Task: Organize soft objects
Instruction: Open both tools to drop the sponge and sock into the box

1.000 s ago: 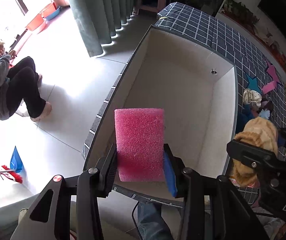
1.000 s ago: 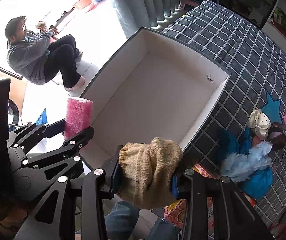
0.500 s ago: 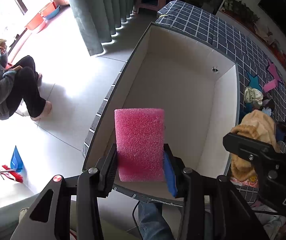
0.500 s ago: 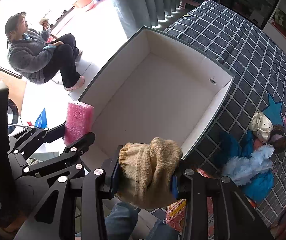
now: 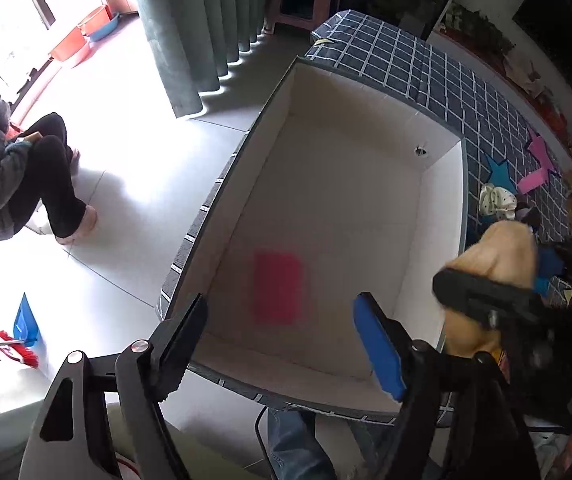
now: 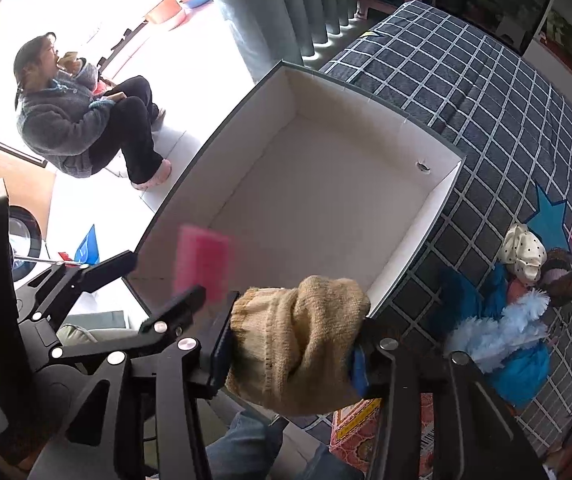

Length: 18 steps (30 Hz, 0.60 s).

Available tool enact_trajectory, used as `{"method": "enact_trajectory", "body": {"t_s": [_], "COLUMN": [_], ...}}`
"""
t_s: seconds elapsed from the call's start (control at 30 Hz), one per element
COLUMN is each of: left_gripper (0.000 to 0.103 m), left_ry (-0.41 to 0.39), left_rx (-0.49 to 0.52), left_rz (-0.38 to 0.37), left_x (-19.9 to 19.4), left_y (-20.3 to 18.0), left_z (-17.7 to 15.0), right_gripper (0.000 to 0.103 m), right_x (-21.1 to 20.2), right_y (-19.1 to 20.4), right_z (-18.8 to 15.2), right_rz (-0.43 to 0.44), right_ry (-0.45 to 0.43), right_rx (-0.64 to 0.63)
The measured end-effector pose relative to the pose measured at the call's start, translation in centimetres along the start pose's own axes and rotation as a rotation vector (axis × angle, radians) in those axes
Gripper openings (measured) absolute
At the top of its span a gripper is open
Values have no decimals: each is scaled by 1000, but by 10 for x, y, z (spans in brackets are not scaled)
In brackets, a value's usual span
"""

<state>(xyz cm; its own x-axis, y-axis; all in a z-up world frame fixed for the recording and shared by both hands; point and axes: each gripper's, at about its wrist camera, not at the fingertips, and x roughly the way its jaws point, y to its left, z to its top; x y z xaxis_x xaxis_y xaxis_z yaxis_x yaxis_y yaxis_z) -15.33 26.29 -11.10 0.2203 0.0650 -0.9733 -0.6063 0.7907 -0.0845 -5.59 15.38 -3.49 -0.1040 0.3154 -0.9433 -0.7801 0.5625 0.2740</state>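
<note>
A: Where do we see the pink sponge (image 5: 280,288)?

B: Blurred, free of our left gripper (image 5: 282,330), whose fingers stand spread wide above the white box (image 5: 451,216). It is over the box's near end.

A: And our right gripper (image 6: 291,346)?

B: It clamps the tan knit glove (image 6: 297,340) just above the box's near rim. More soft toys (image 6: 517,320) lie on the checked blanket (image 6: 465,92) beside the box.
</note>
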Motion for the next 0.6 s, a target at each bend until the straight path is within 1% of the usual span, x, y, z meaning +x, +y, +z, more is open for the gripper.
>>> {"method": "enact_trajectory", "body": {"t_s": [0.03,0.07,0.13,0.17,0.2,0.23,0.33,0.4,0.6], "left_gripper": [82,84,84,87,90,102,103,103,103], "left_ry": [0,2,3,2,-3,-5,0,14,20], "left_rx": [0,0,2,3,2,0,-1,-1,18], "left_rz": [-3,-5,-12,-19,-26,-30,-55,-70,-74], "left_x": [0,0,-1,-2,-3,-4,-5,-4,-9], "left_y": [0,0,-1,-1,-2,-2,-4,-5,-9], "left_z": [0,1,1,1,1,1,1,2,1], "right_gripper": [81,85,85,89,96,103,103,103,103], "right_x": [-2,-4,-7,-8,-10,-11,-18,-21,-28], "right_y": [0,-1,-2,-3,-4,-5,-7,-6,-5], "right_z": [0,0,2,2,2,2,3,2,-2], "right_rz": [-3,-8,-4,-5,-12,-15,-7,-18,-24], "right_ry": [-9,-20,-25,-28,-34,-43,-54,-63,-78], "right_rx": [4,8,15,21,28,35,42,36,49]}}
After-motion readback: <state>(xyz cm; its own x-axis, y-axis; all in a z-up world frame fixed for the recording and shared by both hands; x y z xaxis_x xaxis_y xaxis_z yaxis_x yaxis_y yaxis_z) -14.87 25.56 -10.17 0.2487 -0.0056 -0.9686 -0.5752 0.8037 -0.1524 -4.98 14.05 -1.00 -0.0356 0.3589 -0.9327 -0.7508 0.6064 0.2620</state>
